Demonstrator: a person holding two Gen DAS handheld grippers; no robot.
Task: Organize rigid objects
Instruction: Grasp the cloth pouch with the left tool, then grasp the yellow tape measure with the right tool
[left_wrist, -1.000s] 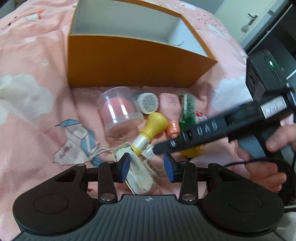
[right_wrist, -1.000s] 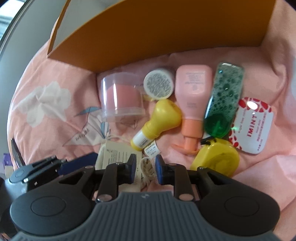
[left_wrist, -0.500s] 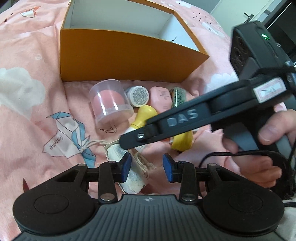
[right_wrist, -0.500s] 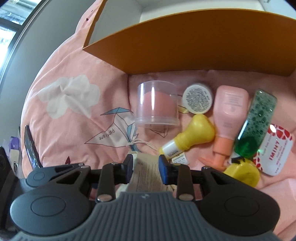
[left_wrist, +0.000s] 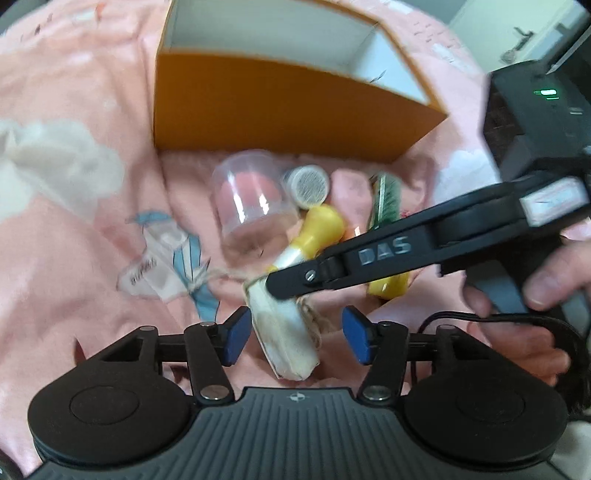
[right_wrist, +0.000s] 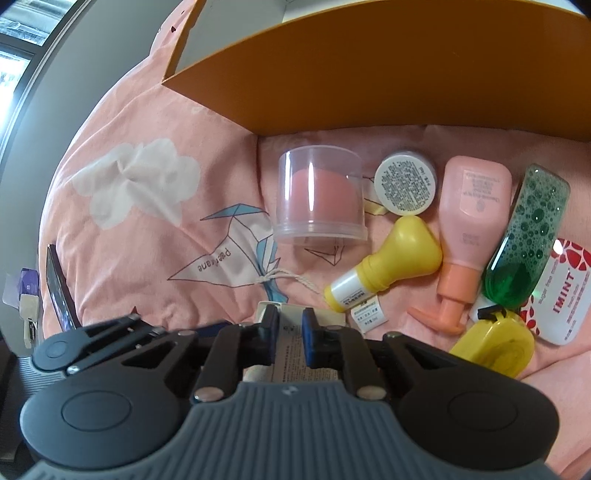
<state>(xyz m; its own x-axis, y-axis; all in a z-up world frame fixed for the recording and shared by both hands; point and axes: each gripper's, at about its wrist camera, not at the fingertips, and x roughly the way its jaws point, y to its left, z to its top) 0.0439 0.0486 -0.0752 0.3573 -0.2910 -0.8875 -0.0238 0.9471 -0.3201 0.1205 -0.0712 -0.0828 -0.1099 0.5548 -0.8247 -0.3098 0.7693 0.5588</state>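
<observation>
One orange box (right_wrist: 406, 74) (seven items beside).

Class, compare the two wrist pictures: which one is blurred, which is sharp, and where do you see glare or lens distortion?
Left wrist view: smeared by motion; the clear jar and the orange box have soft edges. Right wrist view: sharp, print on the mint tin is readable; white glare streaks on the jar; the fisheye lens bows the box's edge.
</observation>
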